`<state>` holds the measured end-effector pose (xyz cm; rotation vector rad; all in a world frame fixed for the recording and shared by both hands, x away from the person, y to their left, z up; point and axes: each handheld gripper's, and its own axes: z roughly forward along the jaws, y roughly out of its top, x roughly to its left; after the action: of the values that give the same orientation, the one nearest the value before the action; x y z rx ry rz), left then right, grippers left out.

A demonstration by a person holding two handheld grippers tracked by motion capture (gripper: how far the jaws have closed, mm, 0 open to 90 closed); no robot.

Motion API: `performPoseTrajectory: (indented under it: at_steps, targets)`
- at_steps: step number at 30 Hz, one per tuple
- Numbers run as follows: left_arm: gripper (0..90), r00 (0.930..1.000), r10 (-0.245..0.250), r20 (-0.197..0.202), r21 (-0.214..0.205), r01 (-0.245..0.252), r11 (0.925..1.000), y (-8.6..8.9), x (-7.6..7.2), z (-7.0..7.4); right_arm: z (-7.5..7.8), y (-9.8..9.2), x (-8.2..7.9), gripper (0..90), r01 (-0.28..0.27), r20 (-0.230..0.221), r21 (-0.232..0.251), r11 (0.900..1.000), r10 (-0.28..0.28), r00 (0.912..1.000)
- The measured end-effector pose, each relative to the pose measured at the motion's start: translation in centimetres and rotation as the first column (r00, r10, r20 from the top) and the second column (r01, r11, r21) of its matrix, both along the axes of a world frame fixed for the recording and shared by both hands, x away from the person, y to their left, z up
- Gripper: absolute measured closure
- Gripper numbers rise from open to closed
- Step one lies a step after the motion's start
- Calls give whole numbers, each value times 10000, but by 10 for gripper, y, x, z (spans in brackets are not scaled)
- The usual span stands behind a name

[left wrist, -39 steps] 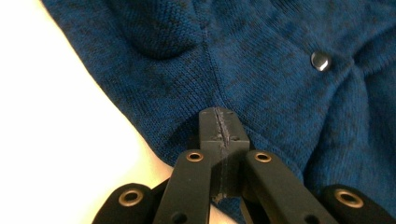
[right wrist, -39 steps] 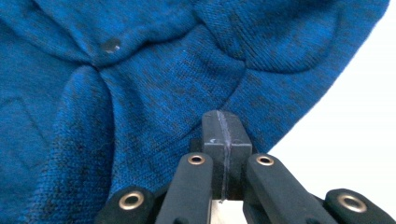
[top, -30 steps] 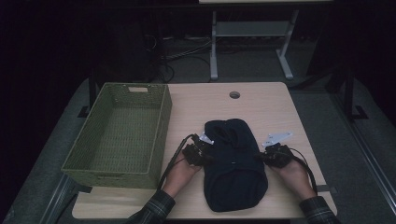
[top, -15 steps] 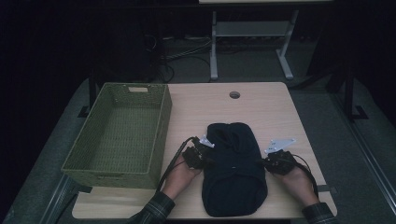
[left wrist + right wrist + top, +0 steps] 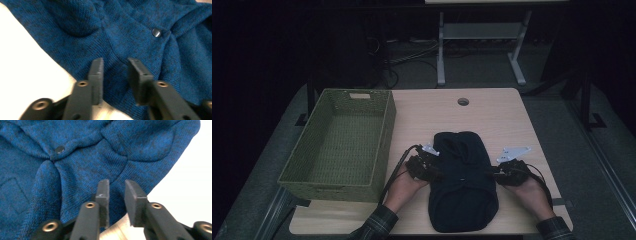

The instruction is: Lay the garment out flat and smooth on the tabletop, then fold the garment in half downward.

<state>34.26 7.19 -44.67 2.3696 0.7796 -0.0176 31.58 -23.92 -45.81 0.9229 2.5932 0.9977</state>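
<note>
High view puts the green basket (image 5: 337, 145) at the left of the bench (image 5: 497, 117), with my left gripper (image 5: 428, 167) at the left edge of the folded blue knit garment (image 5: 464, 185) lying near the front edge, and my right gripper (image 5: 499, 175) at its right edge. On both, the fingers have just been opening and now stand parted with nothing pinched, the knit lying under and just ahead of the tips (image 5: 96, 75). I judge the risk from here to be that the released fold springs loose around the snap button (image 5: 156, 32), or that a re-grip catches only the top layer and drags the bundle askew toward the bench edge.
</note>
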Motion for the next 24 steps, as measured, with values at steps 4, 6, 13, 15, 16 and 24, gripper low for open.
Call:
performPoseTrajectory:
  at_steps: [4, 6, 13, 15, 16, 24]
  targets:
    - [500, 9991, -41, 424, -156, 48, 9999, 4, 2, 4, 4, -1, 2, 610, 148, 135, 141, 9998, -150, 9998]
    - [477, 9983, -79, 570, -184, 89, 9998, 6, 5, 6, 7, -2, 4, 581, 157, 179, 233, 9996, -161, 9997]
    - [438, 9965, 168, 814, -361, -139, 9993, 11, 19, 20, 19, -3, 18, 554, 185, 200, 343, 9992, -191, 9996]
    - [438, 9958, 252, 881, -447, -213, 9988, 12, 24, 25, 23, -3, 24, 551, 205, 197, 338, 9992, -211, 9996]
    - [438, 9955, 259, 907, -422, -222, 9989, 12, 27, 28, 24, -4, 27, 547, 232, 207, 347, 9991, -239, 9995]
    - [454, 9895, 770, 1222, -578, -704, 9958, 14, 50, 44, 41, -4, 51, 537, 363, 294, 374, 9986, -374, 9989]
